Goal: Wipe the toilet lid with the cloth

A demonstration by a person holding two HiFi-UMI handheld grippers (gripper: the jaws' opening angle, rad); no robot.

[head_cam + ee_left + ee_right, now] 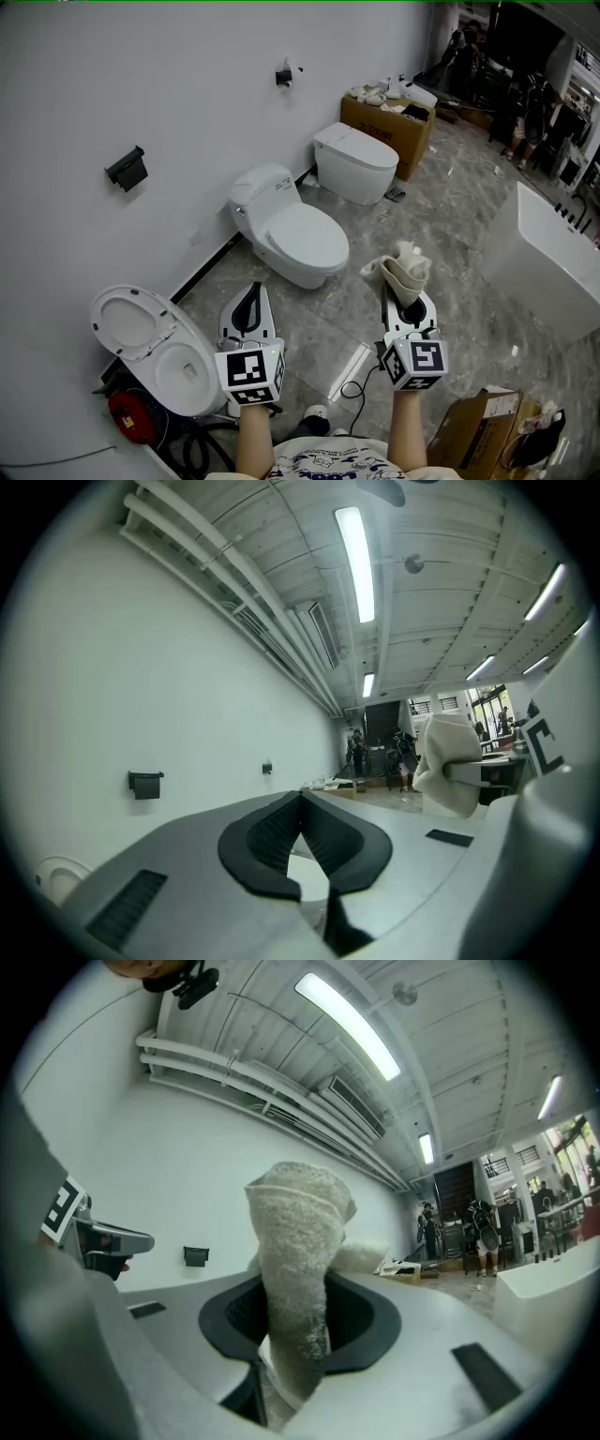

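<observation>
Right gripper [405, 292] is clamped on the cloth [408, 265], which sticks up out of it. Left gripper [251, 298] is pinched shut with nothing in it, near the toilet lid [305, 234].

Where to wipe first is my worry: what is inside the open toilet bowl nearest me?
The toilet bowl is bare white inside, with a small grey outlet. The left tool hides its right edge.
</observation>
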